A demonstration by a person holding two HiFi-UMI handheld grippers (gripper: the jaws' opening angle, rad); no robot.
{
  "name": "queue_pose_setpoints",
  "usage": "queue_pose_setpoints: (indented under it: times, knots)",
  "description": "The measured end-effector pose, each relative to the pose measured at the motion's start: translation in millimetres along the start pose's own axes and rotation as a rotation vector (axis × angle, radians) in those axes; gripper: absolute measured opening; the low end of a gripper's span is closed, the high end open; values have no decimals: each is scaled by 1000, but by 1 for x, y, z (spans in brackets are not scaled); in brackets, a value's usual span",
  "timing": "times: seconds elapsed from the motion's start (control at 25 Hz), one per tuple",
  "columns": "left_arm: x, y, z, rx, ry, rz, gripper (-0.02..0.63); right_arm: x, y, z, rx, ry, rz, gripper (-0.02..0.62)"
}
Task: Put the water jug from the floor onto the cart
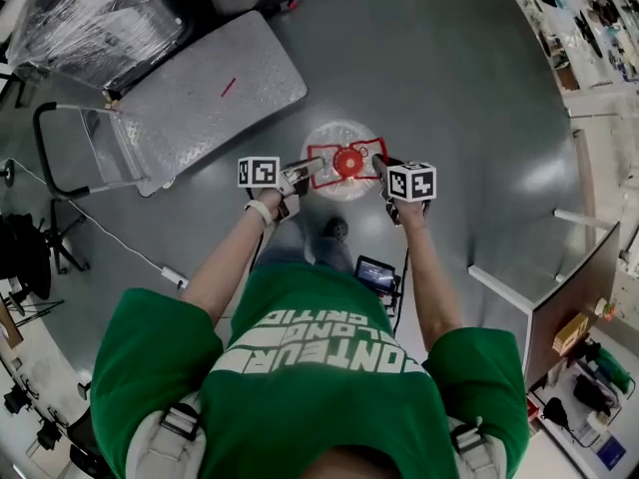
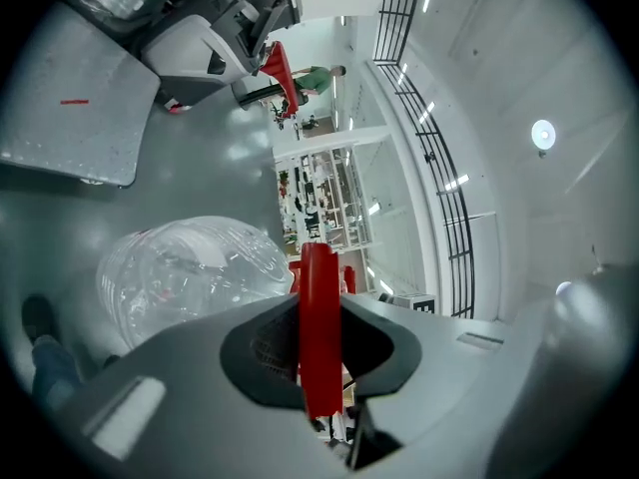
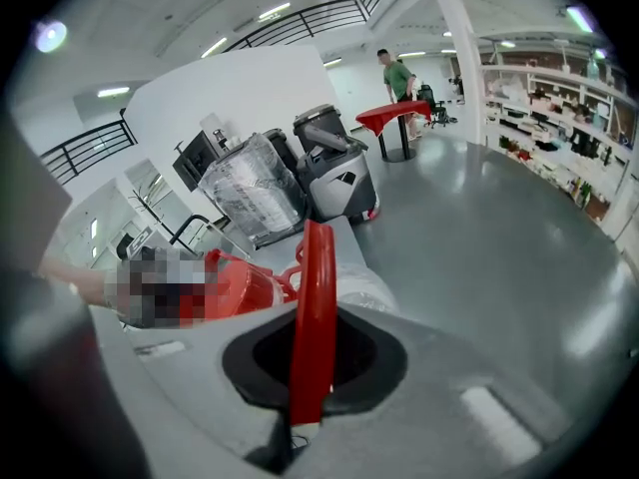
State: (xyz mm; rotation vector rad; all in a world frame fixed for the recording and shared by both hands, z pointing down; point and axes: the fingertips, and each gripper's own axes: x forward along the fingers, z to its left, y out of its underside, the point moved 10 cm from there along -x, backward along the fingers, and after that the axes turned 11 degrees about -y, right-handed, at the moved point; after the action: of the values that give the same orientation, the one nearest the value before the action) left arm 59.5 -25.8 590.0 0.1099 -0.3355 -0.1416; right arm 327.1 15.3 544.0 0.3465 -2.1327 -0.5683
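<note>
The clear water jug (image 1: 339, 140) with a red cap (image 1: 348, 161) hangs off the floor in front of me, held by its red handle (image 1: 321, 154). My left gripper (image 1: 305, 172) is shut on the handle's left side, and my right gripper (image 1: 382, 168) is shut on its right side. In the left gripper view the red handle strip (image 2: 319, 307) stands pinched between the jaws of the left gripper (image 2: 319, 362), with the jug's body (image 2: 190, 267) just beyond. In the right gripper view the right gripper (image 3: 312, 362) clamps the strip (image 3: 315, 297). The cart's grey deck (image 1: 215, 88) lies to the upper left.
The cart's black push bar (image 1: 45, 148) stands at its left end. Plastic-wrapped equipment (image 1: 100, 18) and a grey machine (image 3: 339, 168) sit behind the cart. A white cable with a power strip (image 1: 170, 275) runs at left. A white board (image 1: 574, 297) stands at right. A person in green (image 3: 399, 73) is far off.
</note>
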Motion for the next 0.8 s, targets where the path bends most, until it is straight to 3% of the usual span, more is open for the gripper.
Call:
queue_pose_setpoints:
  times: [0.36,0.8]
  knots:
    - [-24,-32,-31,15,72,-62,67,-11,-35,27,-5,-34,-78,-5]
    - [-62,-63,-40,32,97,-133,64,13,-86,62,-87,-68,-88,-3]
